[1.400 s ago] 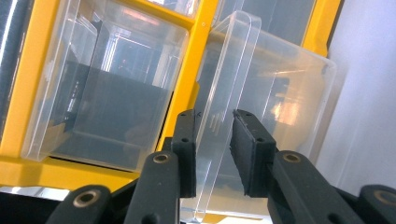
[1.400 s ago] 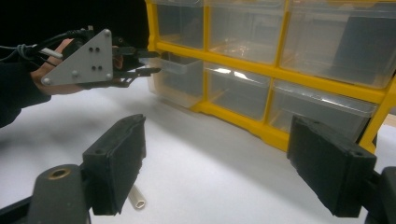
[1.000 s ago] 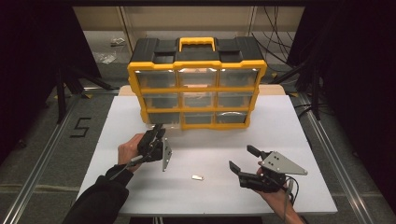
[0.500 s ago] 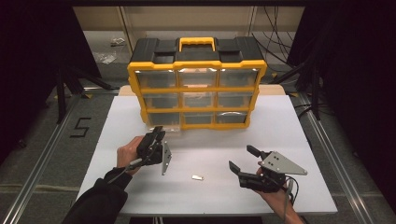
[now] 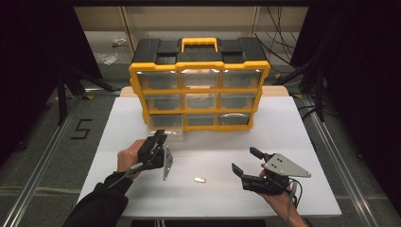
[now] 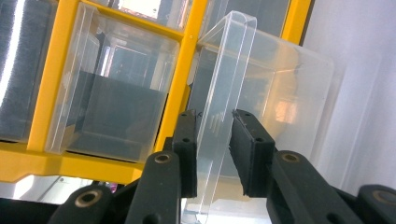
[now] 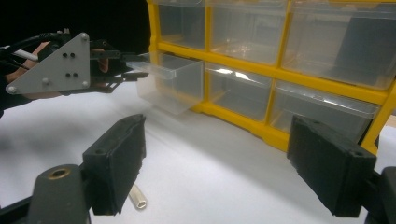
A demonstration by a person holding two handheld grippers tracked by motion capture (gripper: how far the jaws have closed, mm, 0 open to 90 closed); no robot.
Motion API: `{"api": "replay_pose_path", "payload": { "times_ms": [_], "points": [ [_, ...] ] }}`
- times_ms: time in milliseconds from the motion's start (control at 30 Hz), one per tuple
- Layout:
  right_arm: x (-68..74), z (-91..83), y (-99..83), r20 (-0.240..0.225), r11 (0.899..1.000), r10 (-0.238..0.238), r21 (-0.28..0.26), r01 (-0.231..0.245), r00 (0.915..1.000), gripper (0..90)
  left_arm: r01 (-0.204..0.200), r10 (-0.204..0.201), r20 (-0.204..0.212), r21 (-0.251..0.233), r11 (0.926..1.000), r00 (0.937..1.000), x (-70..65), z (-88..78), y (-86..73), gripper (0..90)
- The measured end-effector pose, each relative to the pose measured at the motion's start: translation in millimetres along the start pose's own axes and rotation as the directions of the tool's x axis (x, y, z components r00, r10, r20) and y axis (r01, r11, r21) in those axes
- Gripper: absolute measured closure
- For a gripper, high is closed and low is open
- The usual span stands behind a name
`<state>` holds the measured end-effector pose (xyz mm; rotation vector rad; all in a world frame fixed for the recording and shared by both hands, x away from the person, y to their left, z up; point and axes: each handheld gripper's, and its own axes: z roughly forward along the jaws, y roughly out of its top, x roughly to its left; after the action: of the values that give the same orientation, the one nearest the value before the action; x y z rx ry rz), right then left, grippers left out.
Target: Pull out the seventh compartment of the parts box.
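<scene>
1. Left tongs [image 6: 214, 154] I'm keeping clamped on the clear drawer's [image 6: 261, 98] front lip, pads pressing both sides.
2. Drawer's sitting part-way out of the bottom-left slot of the yellow organizer [image 5: 199, 90], at the desk's [image 5: 302, 142] far end.
3. Right tongs [image 5: 246, 161] I'm resting w/ jaws wide apart, nothing betw. them, near a small white tube [image 5: 200, 179] lying on the desk.

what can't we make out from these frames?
- Whether the left hand-held gripper pads actually press the clear drawer handle: left gripper view shows slim gaps, so contact is unclear.
- What the small pale piece is: too small in the high view, cut off behind a jaw in the right gripper view.
- Contents of the cabinet drawers: glare, cloudy plastic.
</scene>
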<state>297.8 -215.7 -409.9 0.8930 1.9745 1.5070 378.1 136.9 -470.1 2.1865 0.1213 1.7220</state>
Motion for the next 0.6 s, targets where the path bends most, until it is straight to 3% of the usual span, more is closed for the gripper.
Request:
{"api": "replay_pose_path", "payload": {
  "times_ms": [600],
  "points": [
    [0.1, 0.2, -0.1, 0.001, 1.000, 0.001, 0.002, -0.001, 1.0000, 20.5, -0.013, 0.013, 0.003, -0.005, 0.9999, 0.9999, -2.1, -11.4, 1.3, 71.7]
  ]
}}
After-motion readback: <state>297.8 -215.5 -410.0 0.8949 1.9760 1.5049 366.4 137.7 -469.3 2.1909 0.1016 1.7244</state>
